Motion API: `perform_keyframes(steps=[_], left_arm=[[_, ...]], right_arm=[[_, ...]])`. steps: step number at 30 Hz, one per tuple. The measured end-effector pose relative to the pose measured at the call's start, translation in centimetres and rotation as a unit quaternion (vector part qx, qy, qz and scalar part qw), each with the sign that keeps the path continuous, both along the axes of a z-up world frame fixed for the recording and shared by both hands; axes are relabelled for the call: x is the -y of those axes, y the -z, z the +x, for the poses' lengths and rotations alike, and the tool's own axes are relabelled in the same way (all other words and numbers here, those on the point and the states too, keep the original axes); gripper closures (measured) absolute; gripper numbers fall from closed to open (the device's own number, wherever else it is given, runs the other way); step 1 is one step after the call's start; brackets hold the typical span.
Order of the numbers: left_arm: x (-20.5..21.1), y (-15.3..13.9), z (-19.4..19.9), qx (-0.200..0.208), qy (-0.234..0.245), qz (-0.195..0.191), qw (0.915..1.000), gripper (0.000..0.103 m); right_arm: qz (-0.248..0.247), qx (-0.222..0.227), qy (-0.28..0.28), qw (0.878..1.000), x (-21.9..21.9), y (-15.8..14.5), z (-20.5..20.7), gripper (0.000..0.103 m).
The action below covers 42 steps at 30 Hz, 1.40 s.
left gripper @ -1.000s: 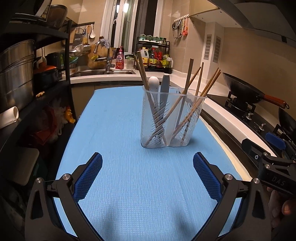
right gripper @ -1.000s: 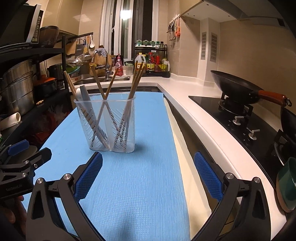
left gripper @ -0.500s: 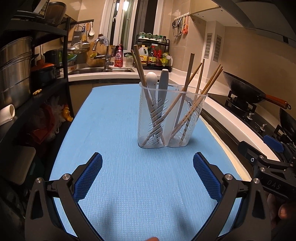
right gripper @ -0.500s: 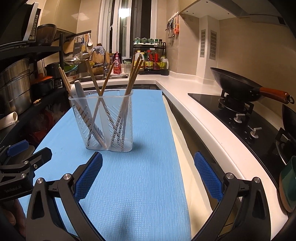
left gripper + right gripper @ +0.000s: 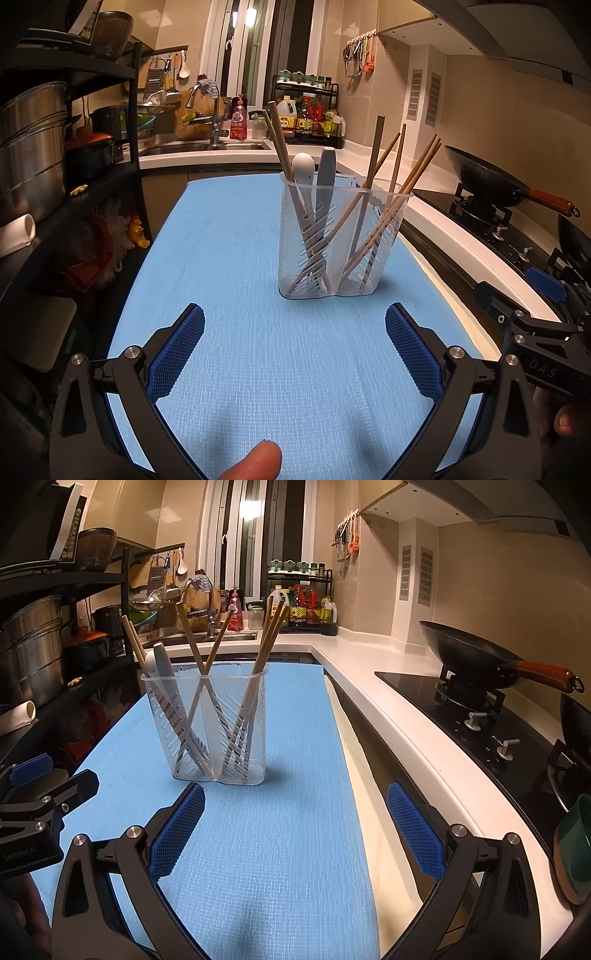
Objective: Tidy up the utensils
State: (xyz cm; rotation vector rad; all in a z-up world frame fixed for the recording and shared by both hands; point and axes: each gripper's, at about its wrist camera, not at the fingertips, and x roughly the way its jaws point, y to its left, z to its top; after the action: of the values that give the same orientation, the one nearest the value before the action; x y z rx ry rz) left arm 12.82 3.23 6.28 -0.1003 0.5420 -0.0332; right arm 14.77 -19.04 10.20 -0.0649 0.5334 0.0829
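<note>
A clear plastic two-compartment utensil holder [image 5: 341, 240] stands upright on the blue mat [image 5: 229, 258]; it also shows in the right wrist view [image 5: 212, 723]. It holds several wooden chopsticks [image 5: 391, 192], a white spoon [image 5: 303, 168] and a grey utensil handle [image 5: 327, 166]. My left gripper [image 5: 294, 349] is open and empty, hovering over the mat in front of the holder. My right gripper [image 5: 295, 827] is open and empty, just in front and right of the holder. Each gripper's body shows at the edge of the other's view.
A black wok [image 5: 476, 661] sits on the gas stove to the right. A white counter edge [image 5: 399, 716] runs along the mat's right side. Black shelves with steel pots [image 5: 33, 147] stand at left. A sink and bottle rack [image 5: 306, 118] lie behind.
Both grippers have moved a little closer to the holder, which looks larger now. A fingertip has come into the bottom of the left wrist view. Both stay open.
</note>
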Motion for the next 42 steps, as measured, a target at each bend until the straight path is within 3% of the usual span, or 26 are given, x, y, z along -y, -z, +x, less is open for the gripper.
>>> perform_keyframes(steps=[42], left_arm=[[0.18,-0.24,-0.23,0.008,0.003,0.001,1.0,0.008]], right_arm=[[-0.005,0.001,-0.006,1.0,-0.5,0.1,-0.24,0.005]])
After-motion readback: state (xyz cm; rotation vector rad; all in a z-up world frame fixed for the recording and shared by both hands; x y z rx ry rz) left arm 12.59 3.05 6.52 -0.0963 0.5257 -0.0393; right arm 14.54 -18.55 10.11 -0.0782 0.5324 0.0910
